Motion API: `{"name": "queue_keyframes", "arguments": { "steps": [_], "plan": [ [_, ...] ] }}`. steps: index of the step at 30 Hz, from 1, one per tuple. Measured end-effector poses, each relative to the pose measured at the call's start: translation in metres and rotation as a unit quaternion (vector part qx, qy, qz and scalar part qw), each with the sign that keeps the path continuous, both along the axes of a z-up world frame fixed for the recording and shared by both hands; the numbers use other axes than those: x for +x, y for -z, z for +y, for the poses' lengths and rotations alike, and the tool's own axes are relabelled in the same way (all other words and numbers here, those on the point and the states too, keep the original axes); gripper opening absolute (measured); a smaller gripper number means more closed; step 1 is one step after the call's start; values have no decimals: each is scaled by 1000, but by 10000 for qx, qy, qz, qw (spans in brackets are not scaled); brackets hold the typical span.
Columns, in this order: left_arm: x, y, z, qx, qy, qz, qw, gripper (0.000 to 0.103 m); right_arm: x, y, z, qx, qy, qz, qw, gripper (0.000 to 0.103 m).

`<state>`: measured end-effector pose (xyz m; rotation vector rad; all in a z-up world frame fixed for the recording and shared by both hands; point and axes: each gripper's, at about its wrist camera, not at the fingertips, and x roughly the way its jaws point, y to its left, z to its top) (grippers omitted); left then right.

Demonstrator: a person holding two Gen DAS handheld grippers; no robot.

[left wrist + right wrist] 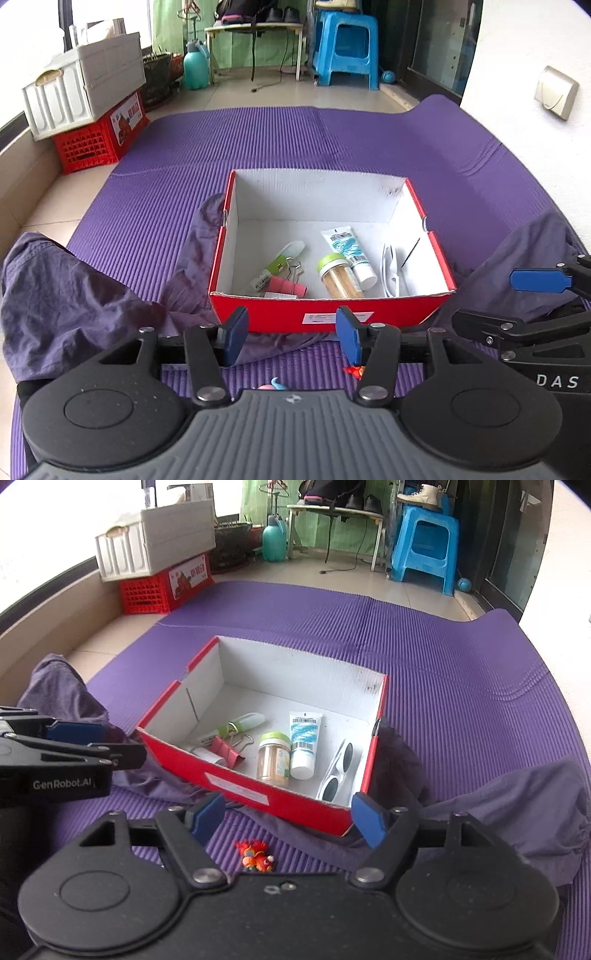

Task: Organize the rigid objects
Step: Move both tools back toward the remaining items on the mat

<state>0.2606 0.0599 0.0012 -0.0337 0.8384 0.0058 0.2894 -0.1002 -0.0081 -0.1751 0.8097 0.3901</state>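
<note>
Here, in the left wrist view, the left hand-held gripper [291, 334] is hanging released and empty in front of the red box [328, 314], which is holding a tube [349, 254], a jar [338, 275] and a binder clip [286, 284]. A pink toy [271, 385] is lying almost hidden under it, so a blind reach risks missing it.

In the right wrist view, the right hand-held gripper [290, 821] is also gaping empty above a small red figure [256, 858] on the purple mat [461, 686]; the dark cloth [517, 812] nearby could be snagging a pad.

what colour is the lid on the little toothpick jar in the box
Light green; the toothpick jar lid shows best in the right wrist view.
</note>
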Motion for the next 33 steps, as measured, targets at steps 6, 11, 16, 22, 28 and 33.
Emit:
{"name": "queue_keyframes", "arguments": {
  "steps": [6, 11, 16, 22, 28, 33],
  "plan": [
    [-25, -9, -7, -28, 26, -198, 9998, 64, -27, -13, -10, 194, -90, -223, 9995, 87],
    [-42, -12, -11, -30, 21, -277, 9996, 65, -43, -17, -20, 372, -93, -254, 9989, 94],
    [-63, -16, -13, 45, -109, -510, 9986, 66, -59, -18, -26, 457, -73, -349, 9983, 100],
    [-86, -17, -14, -68, -201, -630, 9978, 82, -87, -22, -42, 658, -141, -697, 9953, 103],
    [-100, -7, -15, -94, -258, -575, 9980, 96, -109, -16, -54, 839, -151, -840, 9928, 103],
    [-108, 6, -15, -115, -299, -561, 9979, 103, -120, -1, -54, 753, -184, -771, 9940, 103]
  ]
}}
